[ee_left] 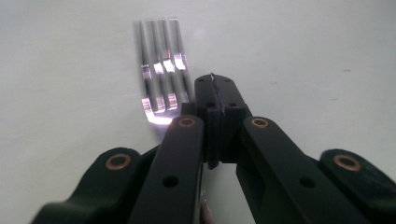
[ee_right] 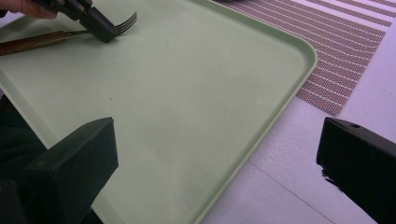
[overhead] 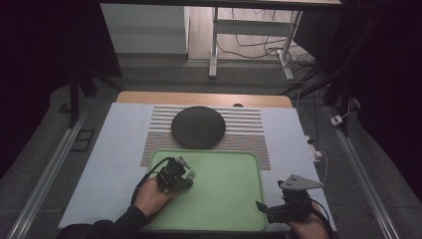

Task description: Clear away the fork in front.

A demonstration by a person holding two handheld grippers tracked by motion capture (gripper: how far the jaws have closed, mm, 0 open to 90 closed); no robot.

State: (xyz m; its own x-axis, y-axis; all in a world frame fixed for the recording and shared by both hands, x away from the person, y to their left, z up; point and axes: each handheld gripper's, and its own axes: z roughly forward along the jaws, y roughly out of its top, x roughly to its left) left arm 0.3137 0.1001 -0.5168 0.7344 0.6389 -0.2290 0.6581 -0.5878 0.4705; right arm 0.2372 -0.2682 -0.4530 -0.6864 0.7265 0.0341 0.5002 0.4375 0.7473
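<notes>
Fork (ee_left: pixel 162 70): it lies on the green tray (overhead: pixel 229 199), in the near-left part, tines pointing toward the tray's middle; I see a brown wooden handle in the right gripper view.
Left gripper (ee_left: pixel 215 86): my jaws are pressed together, tips meeting just beside the tines and over the fork's neck; I judge they are clamped on the neck, though the contact itself is hidden under the jaws.
Right gripper (overhead: pixel 262 208): jaws spread wide, holding nothing, hovering at the tray's near-right edge.
Risk, slip: the pinch sits close to the tines on thin bright metal, so the heavy handle could swing down and twist the fork out if I lift.
Risk, scrape: the tips sit low on the tray, so dragging could push it along the white mat (overhead: pixel 114 144).
Beyond: a dark round plate (overhead: pixel 198 126) rests on the striped placemat (overhead: pixel 246 130), well apart from the fork.
View difference: the left gripper view gives tines and closed tips up close; the right gripper view alone gives the handle and the tray's far corner; the high view gives the layout.
</notes>
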